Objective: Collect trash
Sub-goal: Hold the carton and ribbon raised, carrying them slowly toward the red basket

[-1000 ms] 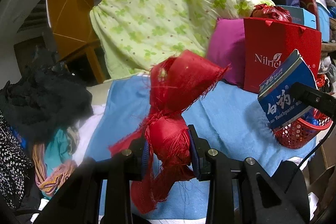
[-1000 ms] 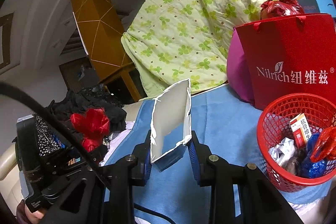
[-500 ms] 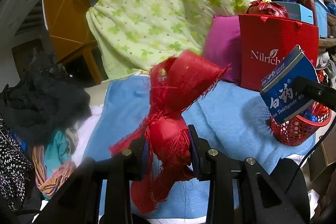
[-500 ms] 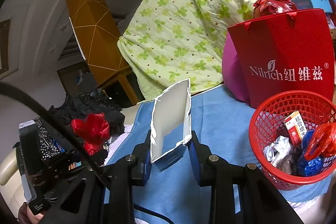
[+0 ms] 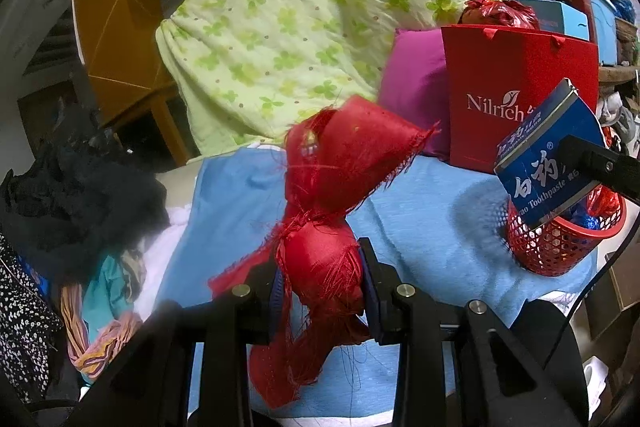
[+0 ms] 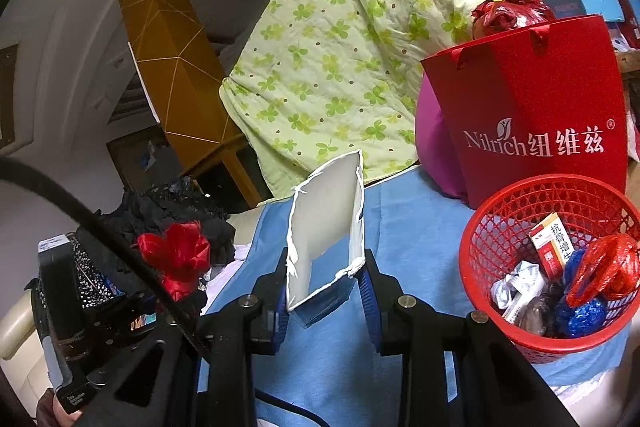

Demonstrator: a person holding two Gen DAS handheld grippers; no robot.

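Note:
My left gripper is shut on a frayed red ribbon bundle, held above the blue blanket. My right gripper is shut on a flattened blue toothpaste box, its white inner side facing me. In the left wrist view that toothpaste box hangs over the red mesh basket at the right. The red mesh basket in the right wrist view sits lower right and holds a small red-and-white box, crumpled paper, and blue and red wrappers. The red ribbon bundle and left gripper show at far left there.
A red Nilrich paper bag and a magenta pillow stand behind the basket. A green clover quilt rises at the back. Dark and patterned clothes pile up at the left. An orange wooden cabinet stands behind.
The views have shifted slightly, with the basket sitting a little lower and nearer the toothpaste box. Both grips are unchanged.

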